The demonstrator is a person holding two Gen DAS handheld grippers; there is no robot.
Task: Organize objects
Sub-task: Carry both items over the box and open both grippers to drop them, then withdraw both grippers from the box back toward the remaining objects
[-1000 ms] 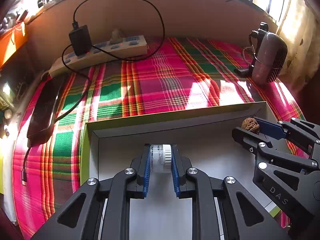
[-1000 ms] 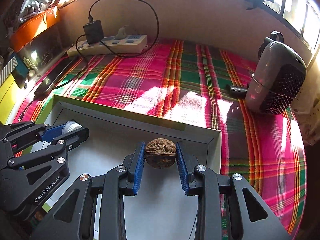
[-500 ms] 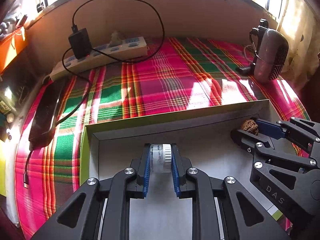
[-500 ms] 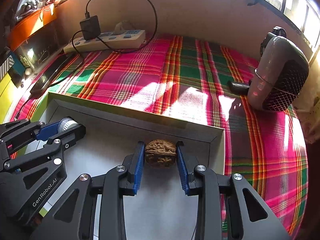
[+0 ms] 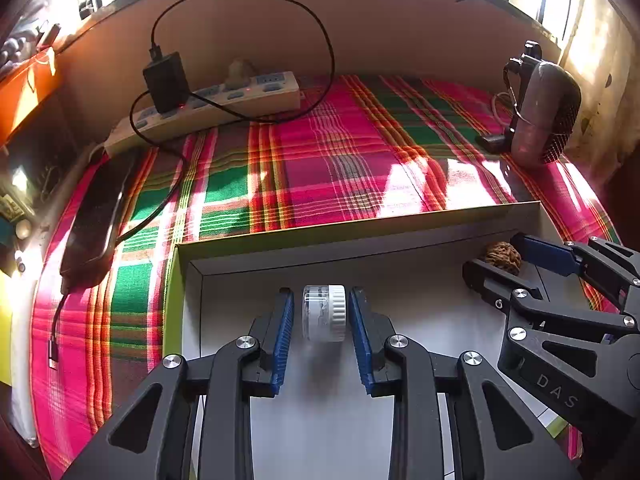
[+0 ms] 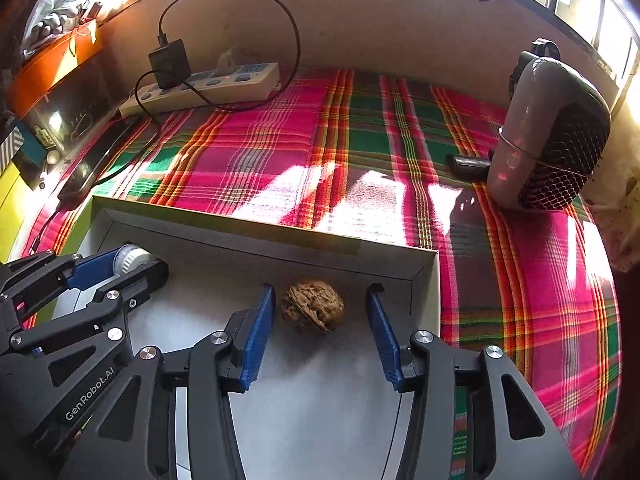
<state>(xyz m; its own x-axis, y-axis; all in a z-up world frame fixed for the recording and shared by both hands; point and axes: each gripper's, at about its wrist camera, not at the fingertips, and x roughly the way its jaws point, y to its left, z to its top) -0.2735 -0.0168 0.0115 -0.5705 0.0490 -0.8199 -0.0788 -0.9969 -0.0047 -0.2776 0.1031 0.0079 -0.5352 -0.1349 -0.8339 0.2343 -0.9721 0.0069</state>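
Both your grippers have let go since a sec ago: left gripper (image 5: 320,314) spread round the jar (image 5: 324,313), right gripper (image 6: 320,308) spread round the walnut (image 6: 313,305); both lie dead ahead in the box (image 5: 360,227), so back straight out.

A pink, green and orange plaid cloth (image 6: 280,152) lies beyond the white-floored, green-edged box (image 6: 256,236); brown walnut (image 6: 312,306), blue finger pads (image 6: 256,332).

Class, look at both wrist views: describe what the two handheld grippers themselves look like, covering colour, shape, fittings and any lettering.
Both are black plastic linkages with triangular cut-outs and round silver pivot bolts. Each finger ends in a ribbed blue pad. The left gripper carries white lettering "GenRobot.AI"; the right gripper shows "DAS". No cables or sleeves show on either.
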